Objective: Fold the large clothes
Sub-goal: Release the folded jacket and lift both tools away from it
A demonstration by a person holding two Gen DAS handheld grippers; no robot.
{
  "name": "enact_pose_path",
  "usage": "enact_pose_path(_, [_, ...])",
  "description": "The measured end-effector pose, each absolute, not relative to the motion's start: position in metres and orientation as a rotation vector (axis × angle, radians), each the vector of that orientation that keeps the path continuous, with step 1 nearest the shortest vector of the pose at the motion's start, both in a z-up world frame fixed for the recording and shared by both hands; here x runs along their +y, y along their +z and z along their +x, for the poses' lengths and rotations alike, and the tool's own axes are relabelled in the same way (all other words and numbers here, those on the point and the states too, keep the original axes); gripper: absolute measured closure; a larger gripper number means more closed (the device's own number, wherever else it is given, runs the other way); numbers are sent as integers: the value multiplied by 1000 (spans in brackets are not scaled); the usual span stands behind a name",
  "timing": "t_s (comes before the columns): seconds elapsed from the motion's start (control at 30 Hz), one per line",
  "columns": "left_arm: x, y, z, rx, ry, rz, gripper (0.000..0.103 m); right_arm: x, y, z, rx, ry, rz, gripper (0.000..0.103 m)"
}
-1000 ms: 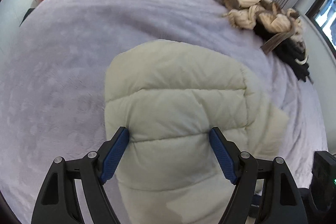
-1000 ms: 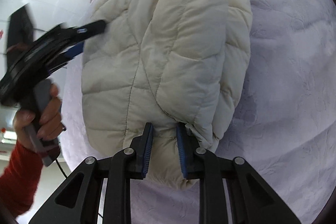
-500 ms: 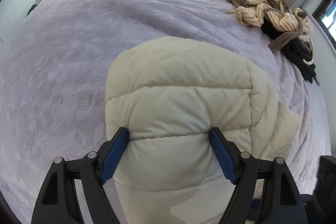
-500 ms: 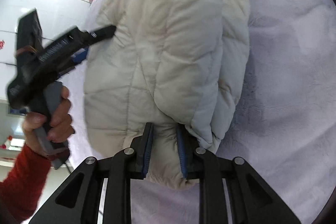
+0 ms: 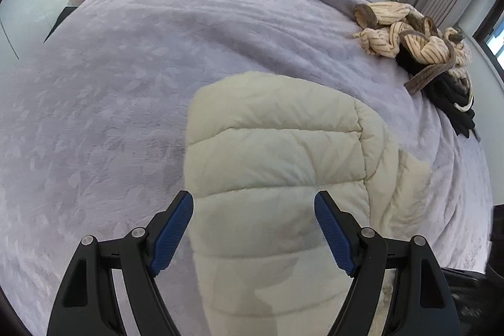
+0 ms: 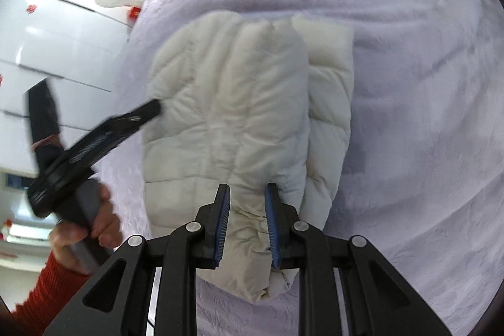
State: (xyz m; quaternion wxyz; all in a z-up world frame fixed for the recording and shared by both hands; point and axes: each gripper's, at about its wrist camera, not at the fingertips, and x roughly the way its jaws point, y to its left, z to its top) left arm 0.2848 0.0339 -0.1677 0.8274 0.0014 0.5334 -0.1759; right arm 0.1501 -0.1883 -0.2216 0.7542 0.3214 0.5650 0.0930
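Jacket: cream puffer jacket (image 5: 277,153) lies folded into a compact bundle mid-bed (image 5: 126,59), at 12 o'clock from both wrists.
Left gripper (image 5: 253,229): my jaws spread wide, holding nothing.
Right gripper (image 6: 247,222): narrowed on the jacket's near edge (pinching fabric).
Left to do: the striped pile (image 5: 409,33) at 2 o'clock is unfolded.

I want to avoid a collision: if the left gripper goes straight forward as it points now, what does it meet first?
Most likely the cream puffer jacket: the open left gripper already has it between its fingers. Beyond lies only the lilac bedspread; depth is unclear.
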Motion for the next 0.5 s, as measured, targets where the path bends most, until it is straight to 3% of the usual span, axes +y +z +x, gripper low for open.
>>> enact_pose_path(0.37, [59, -169, 256, 1191, -337, 73, 17, -184, -216, 152, 1256, 170, 686, 76])
enact_pose_path(0.4, [60, -169, 253, 1196, -337, 86, 14, -184, -216, 154, 1258, 164, 684, 76])
enact_pose_path(0.43, [61, -169, 250, 1193, -338, 93, 0, -184, -216, 154, 1260, 157, 681, 76])
enact_pose_path(0.5, [66, -163, 240, 1147, -334, 95, 0, -186, -217, 154, 1267, 141, 675, 76])
